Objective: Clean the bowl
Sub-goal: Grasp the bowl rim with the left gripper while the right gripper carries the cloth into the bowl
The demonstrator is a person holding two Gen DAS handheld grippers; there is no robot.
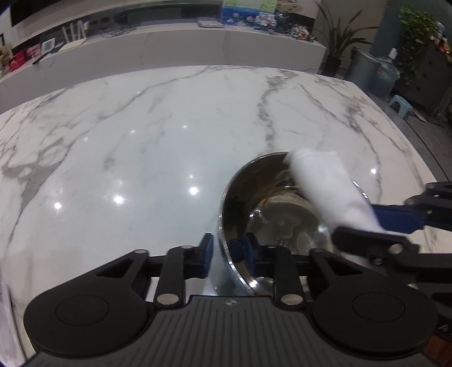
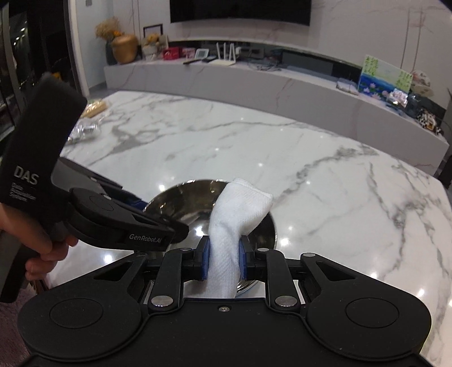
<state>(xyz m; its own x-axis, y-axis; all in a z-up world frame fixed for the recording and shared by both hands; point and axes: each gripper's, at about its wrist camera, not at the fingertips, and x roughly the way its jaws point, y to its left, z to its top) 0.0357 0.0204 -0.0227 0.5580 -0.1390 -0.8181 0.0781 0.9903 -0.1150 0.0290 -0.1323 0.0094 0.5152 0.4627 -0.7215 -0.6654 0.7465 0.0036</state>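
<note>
left wrist view, left claw clamped on steel bowl rim, right claw pinching white cloth over bowl

White marble table, glossy, ceiling lights reflected. Long low marble ledge behind. Dark screen on wall. Potted plant in corner.

A shiny steel bowl sits on a white marble table, toward four o'clock of the view. The left gripper, at six o'clock, pinches the bowl's near rim, one blue pad outside and one inside. From three o'clock the right gripper reaches in, clamping a folded white cloth that slants over the bowl's far right edge. A potted plant stands at one o'clock.
</note>
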